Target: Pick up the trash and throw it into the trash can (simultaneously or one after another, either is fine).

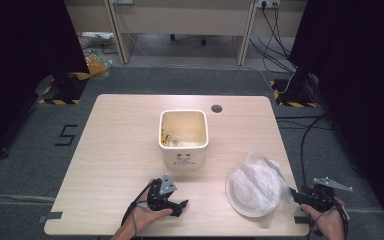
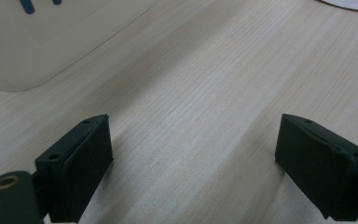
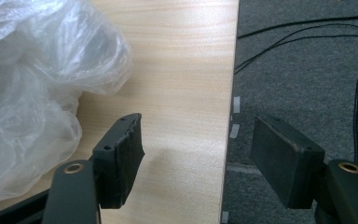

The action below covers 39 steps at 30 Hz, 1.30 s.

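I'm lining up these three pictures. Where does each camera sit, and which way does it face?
High view: above the person's side, looking forward and down on the table; forearms, left gripper, right gripper.
Left gripper view: on the left gripper, low over the wood, facing the cream bin; open jaws.
Right gripper view: on the right gripper, at the table's edge by the plastic bag.
Shared: bin, bag.

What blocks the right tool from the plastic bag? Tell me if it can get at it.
Probably yes, nothing blocks it. The right tool stands open over the table edge, with the crumpled plastic bag close beside one jaw and only bare wood between.
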### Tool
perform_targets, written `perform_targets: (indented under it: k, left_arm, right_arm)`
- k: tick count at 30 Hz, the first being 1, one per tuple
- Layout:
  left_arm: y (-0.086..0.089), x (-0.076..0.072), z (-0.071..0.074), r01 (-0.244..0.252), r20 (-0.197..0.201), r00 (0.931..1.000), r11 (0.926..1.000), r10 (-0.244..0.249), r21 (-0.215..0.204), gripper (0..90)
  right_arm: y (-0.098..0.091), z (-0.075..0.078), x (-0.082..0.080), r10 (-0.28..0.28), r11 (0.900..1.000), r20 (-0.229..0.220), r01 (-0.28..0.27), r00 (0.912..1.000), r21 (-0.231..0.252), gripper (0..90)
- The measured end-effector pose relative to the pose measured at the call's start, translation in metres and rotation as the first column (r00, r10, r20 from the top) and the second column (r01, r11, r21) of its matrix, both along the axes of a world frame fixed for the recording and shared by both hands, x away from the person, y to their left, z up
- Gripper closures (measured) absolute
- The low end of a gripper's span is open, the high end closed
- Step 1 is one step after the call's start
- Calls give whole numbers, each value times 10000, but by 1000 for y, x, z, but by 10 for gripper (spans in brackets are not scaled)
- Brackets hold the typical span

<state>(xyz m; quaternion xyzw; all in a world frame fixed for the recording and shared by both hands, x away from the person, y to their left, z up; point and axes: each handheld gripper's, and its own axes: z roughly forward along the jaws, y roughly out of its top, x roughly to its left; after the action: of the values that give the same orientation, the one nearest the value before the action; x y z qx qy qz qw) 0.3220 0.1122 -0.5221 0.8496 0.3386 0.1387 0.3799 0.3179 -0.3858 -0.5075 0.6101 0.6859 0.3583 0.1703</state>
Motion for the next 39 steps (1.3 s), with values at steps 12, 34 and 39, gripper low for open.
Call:
perform_targets:
  k: [12, 34, 39]
  left_arm:
    - [1, 1, 1, 107, -41, 9999, 9998, -108, -159, 145]
    - [-62, 7, 17, 1229, -69, 9922, 9870, -1242, -1033, 148]
    - [-93, 11, 15, 1567, 249, 9876, 9850, -1553, -726, 150]
  right_arm:
    - [2, 17, 2, 9, 10000, 441, -11, 9990, 65, 339]
    - [49, 66, 7, 1381, 9865, 1324, -1482, 9815, 699, 331]
    - [60, 58, 18, 1700, 9799, 911, -1781, 9812, 901, 329]
